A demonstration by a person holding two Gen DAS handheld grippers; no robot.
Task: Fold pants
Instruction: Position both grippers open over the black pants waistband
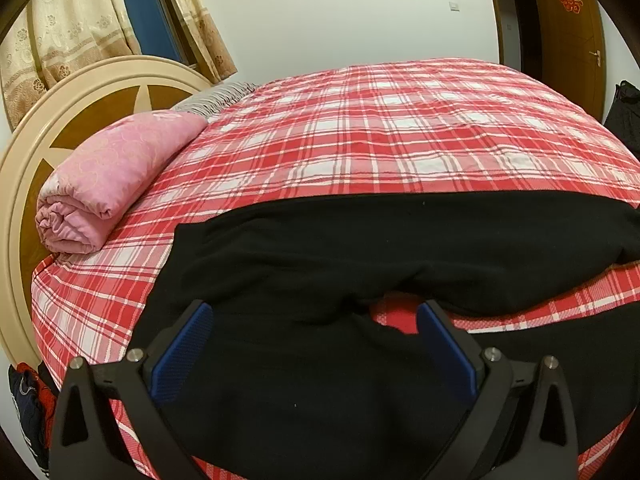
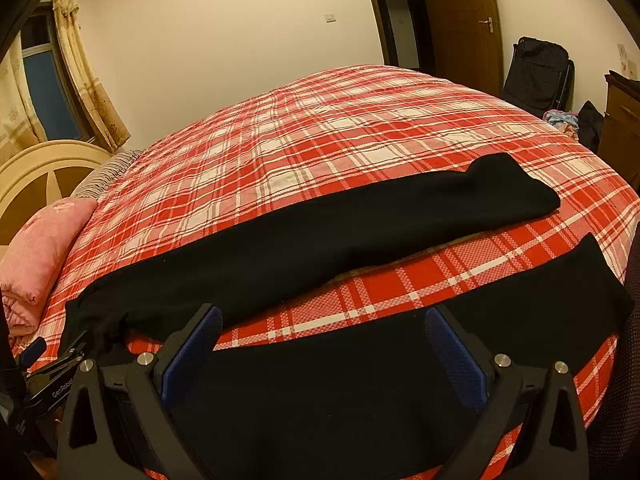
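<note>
So the black pants [image 2: 320, 236] are spread out on the bed, running across the lower half of both views. The two legs are split apart, with a wedge of the red plaid sheet [image 2: 320, 148] showing between them. The far leg ends at a cuff toward the right of the right wrist view. The near leg sits along the bottom edge, right at the mattress edge.

The left gripper [image 1: 314, 320] is released, jaws spread wide, hovering over the crotch and waist area at the bottom centre of its frame. It's holding nothing. The right gripper [image 2: 322, 328] is the same deal: wide open over the near leg, with fabric under it but nothing pinched. In the right view the left one also shows up in the lower left corner, next to the waistband.

What could go wrong, I'd say:
- The near leg is right on the bed edge, so a sloppy pull could drag it off the side.
- The fabric looks soft and thick, so grabbing only the top layer could leave the under layer behind and bunch the fold.
- The sheet is loose, so pinching too deep could catch plaid along with pants.

Further out, a rolled pink quilt [image 1: 112, 176] sits at the left by the round headboard [image 1: 24, 184], well clear of the pants.
</note>
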